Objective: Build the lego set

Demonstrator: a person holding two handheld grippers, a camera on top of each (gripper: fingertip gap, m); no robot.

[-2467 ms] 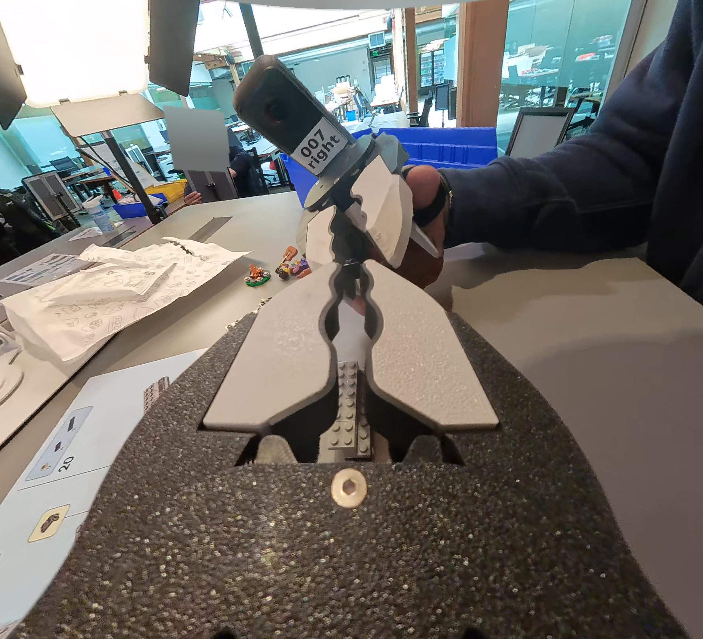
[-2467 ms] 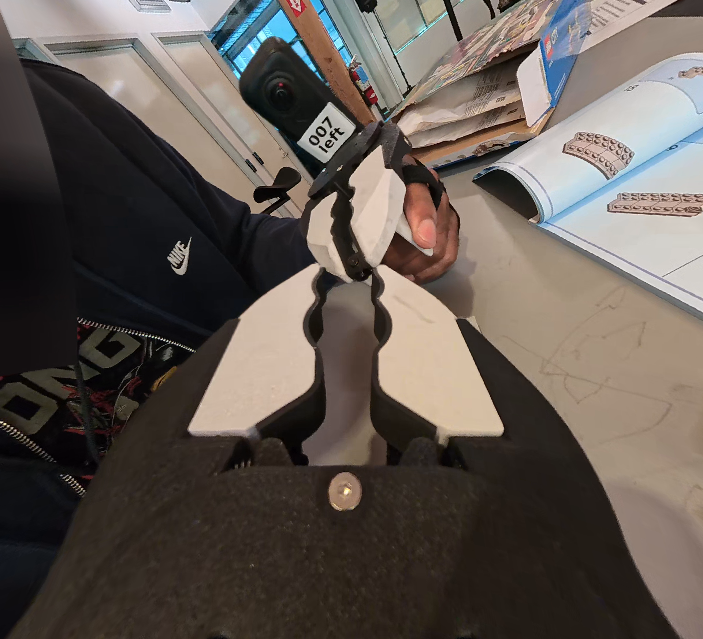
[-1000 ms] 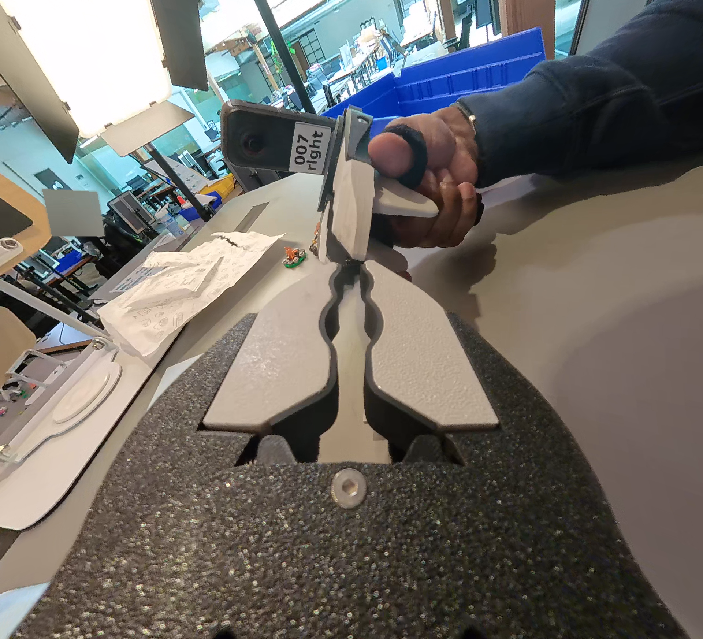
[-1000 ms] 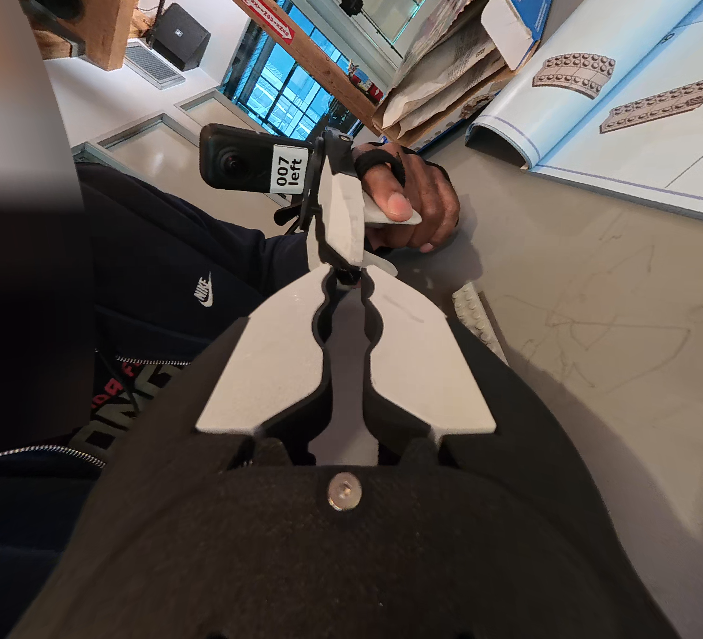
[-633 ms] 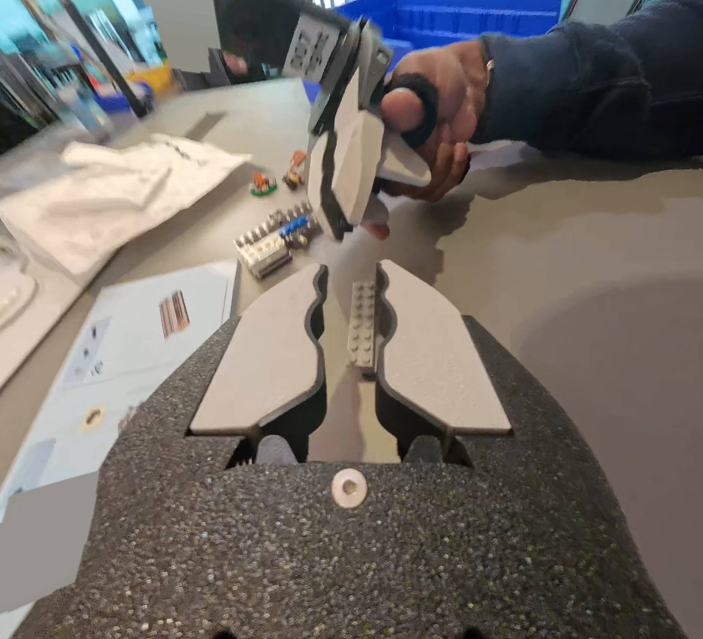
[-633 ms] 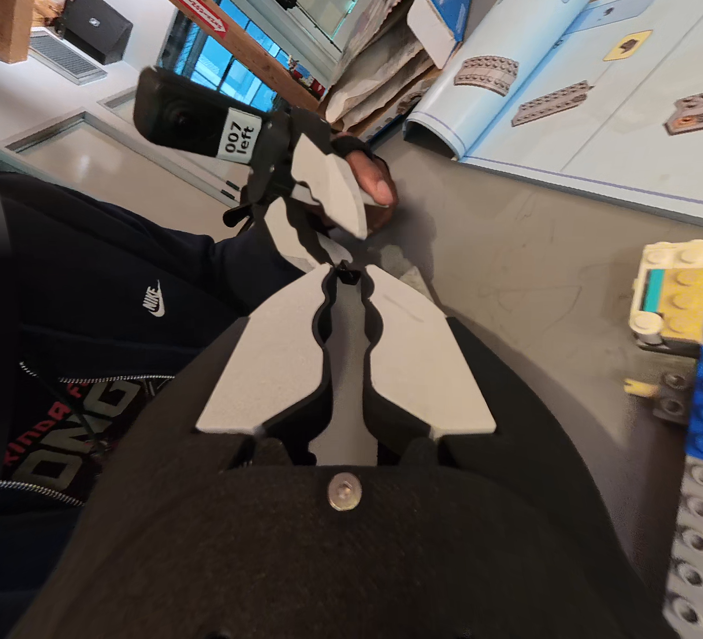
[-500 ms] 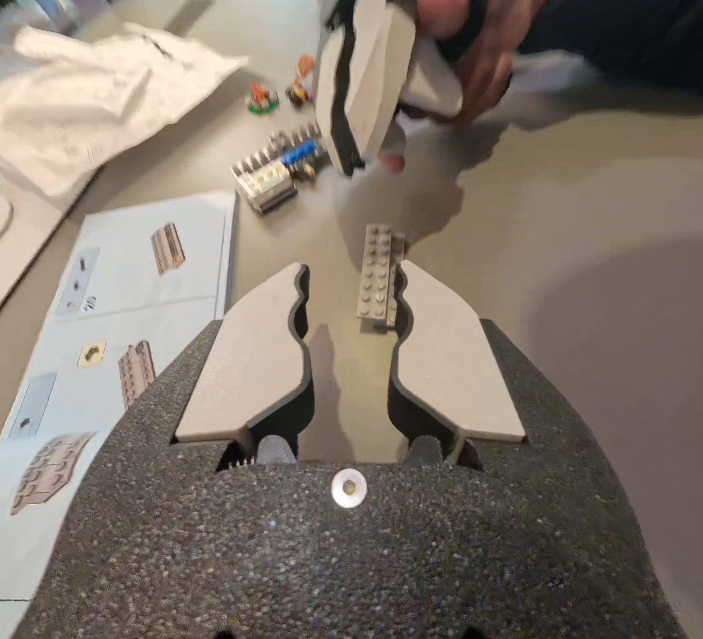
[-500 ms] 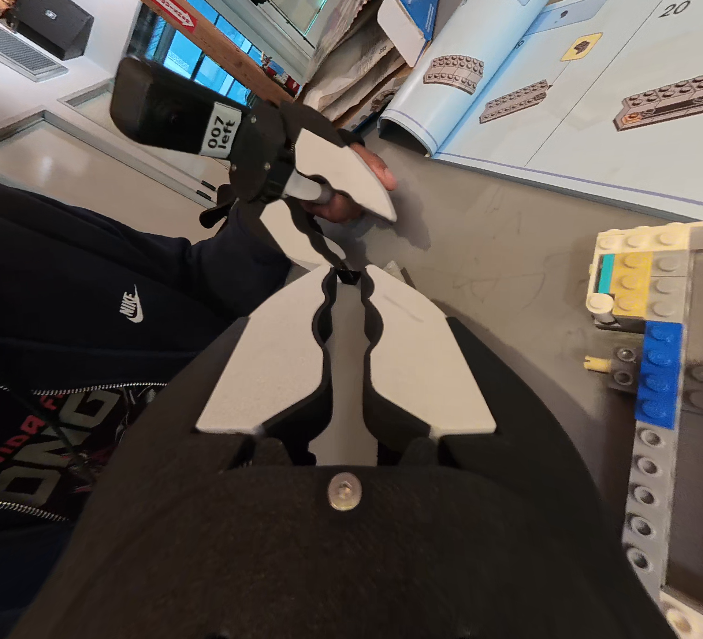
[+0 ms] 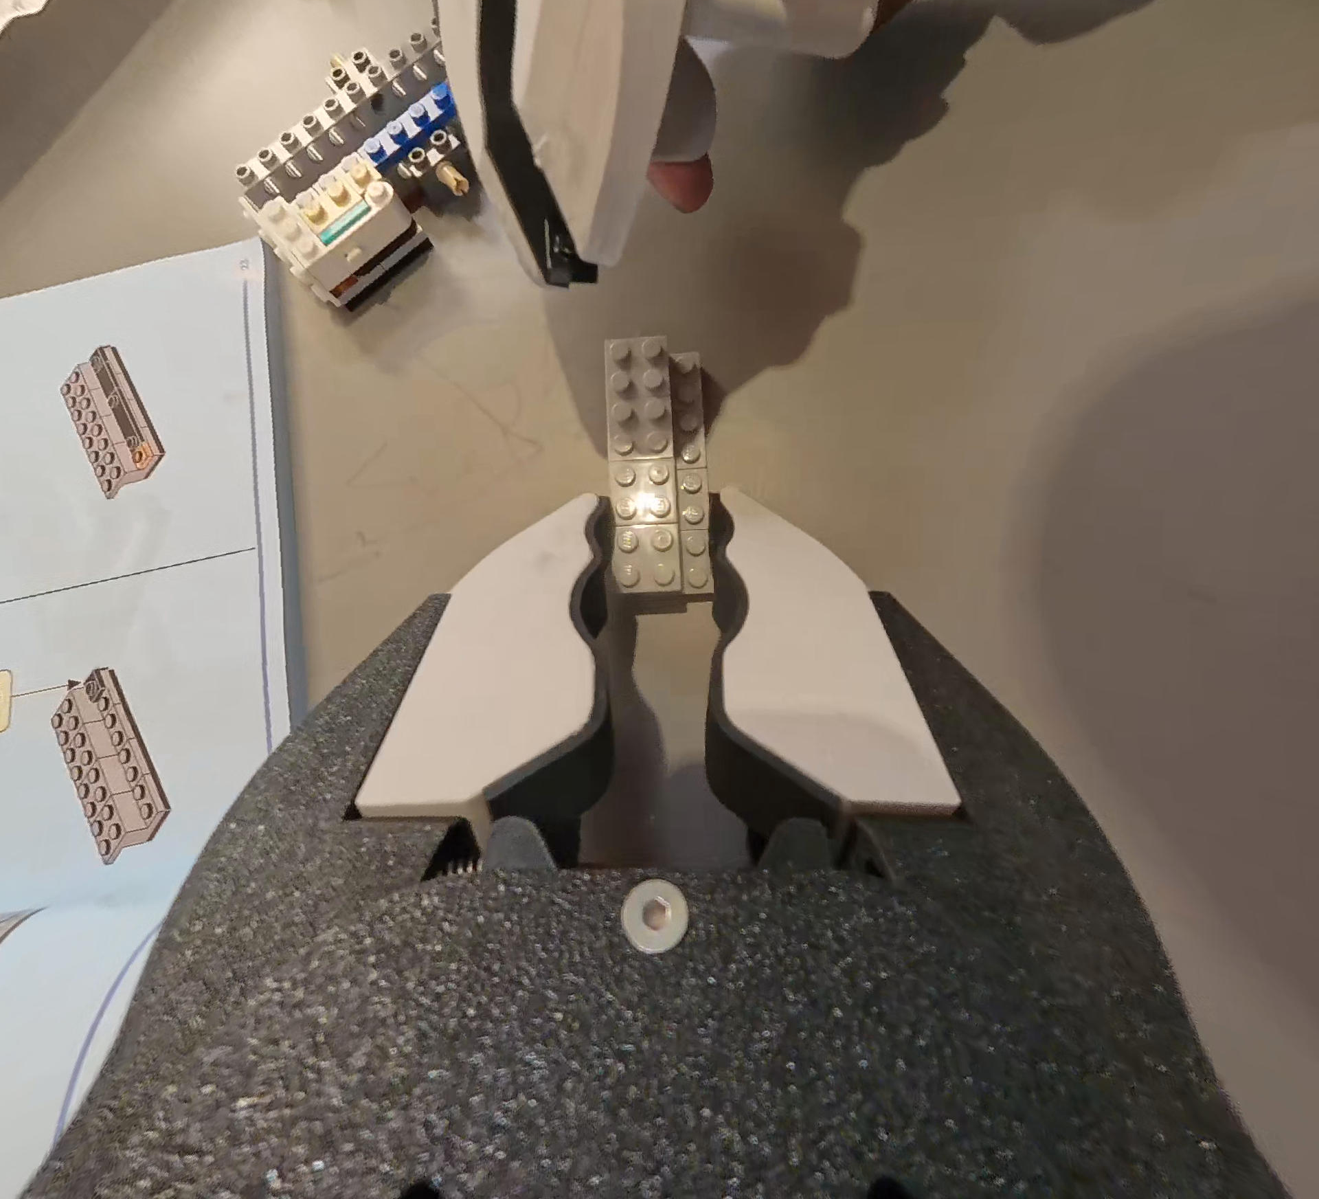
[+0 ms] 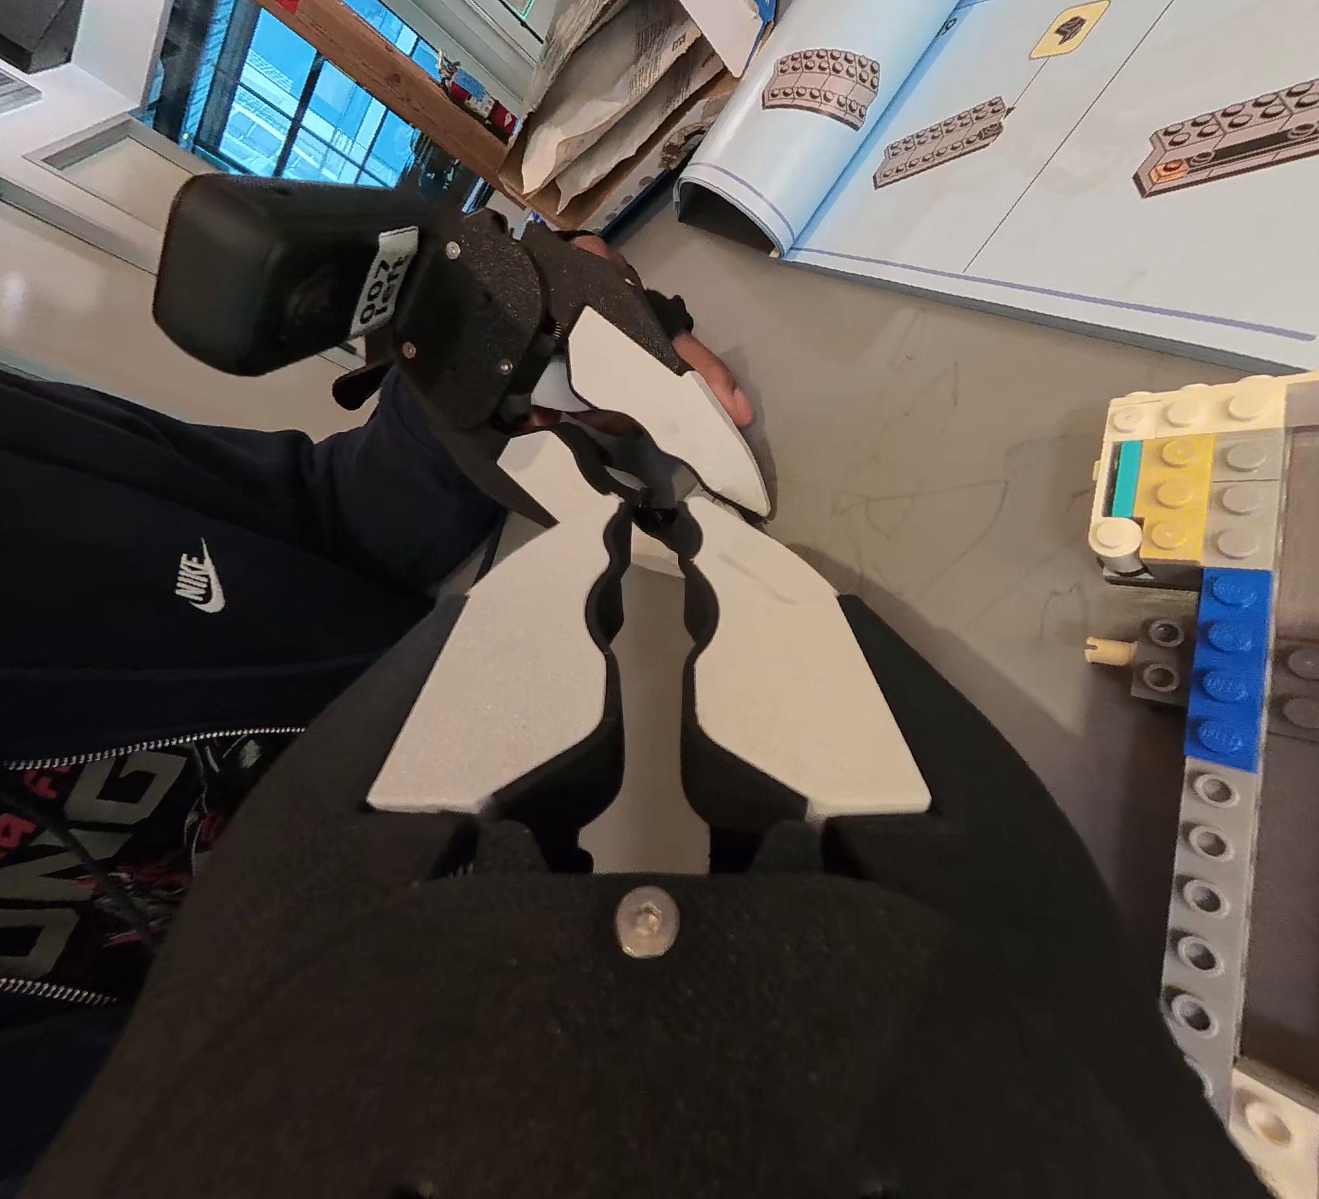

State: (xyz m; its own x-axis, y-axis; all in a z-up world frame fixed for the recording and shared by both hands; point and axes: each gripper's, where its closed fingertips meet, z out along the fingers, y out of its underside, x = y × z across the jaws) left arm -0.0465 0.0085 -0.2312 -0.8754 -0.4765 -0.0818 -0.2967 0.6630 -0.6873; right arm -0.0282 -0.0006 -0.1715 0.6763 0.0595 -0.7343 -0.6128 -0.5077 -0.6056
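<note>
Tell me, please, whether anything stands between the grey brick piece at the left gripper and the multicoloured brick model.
Nothing lies on the table between the grey brick piece and the brick model; only the right gripper hangs close to that stretch.

Grey studded brick (image 9: 653, 472); pale-blue booklet (image 9: 128, 522); white, yellow, blue, grey model (image 10: 1206, 593); beige table (image 9: 999, 379).

open-plan office or lab: grey worktable (image 10: 928, 451), glass partitions (image 10: 300, 87), brick-building booklet (image 10: 1070, 129)
</note>
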